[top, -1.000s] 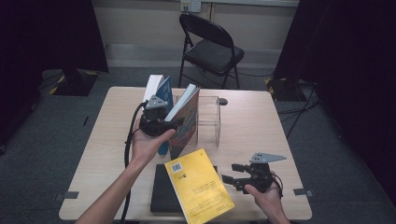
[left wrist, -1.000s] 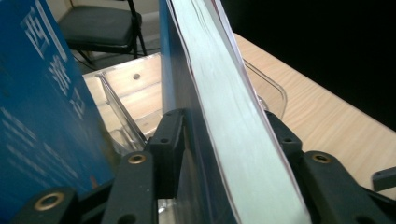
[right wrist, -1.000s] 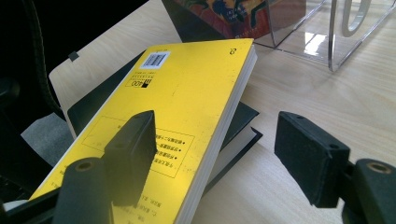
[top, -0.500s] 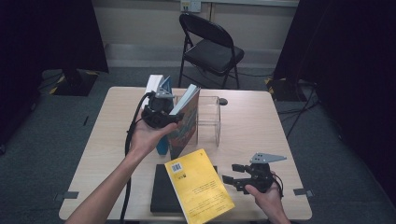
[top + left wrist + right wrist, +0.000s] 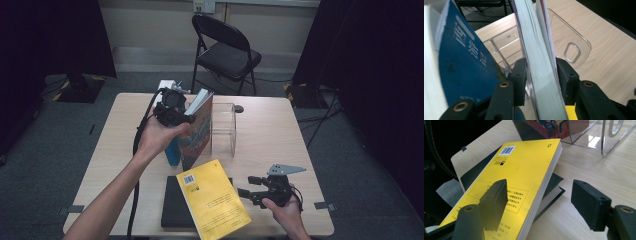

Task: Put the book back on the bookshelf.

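Forearm and hand of the person's left side reach up the tabletop [image 5: 280, 135] from the lower left of the high view, wrist bent so the left tool [image 5: 172, 111] points toward the standing books. Its jaws have just been closing and are now clamped on the colourful book [image 5: 197, 131]; the left gripper view shows both pads pressed on either side of that book's page block [image 5: 541, 72]. This book stands tilted, its top leaning left, between the blue book [image 5: 464, 62] and the clear acrylic stand [image 5: 223, 130], touching the stand's base. The right hand [image 5: 285, 212] rests low at the near right edge, with the right tool [image 5: 252, 189] held level and pointing left. Its jaws stand apart around nothing, one pad over the yellow book [image 5: 519, 177], which lies on a black book [image 5: 175, 205].
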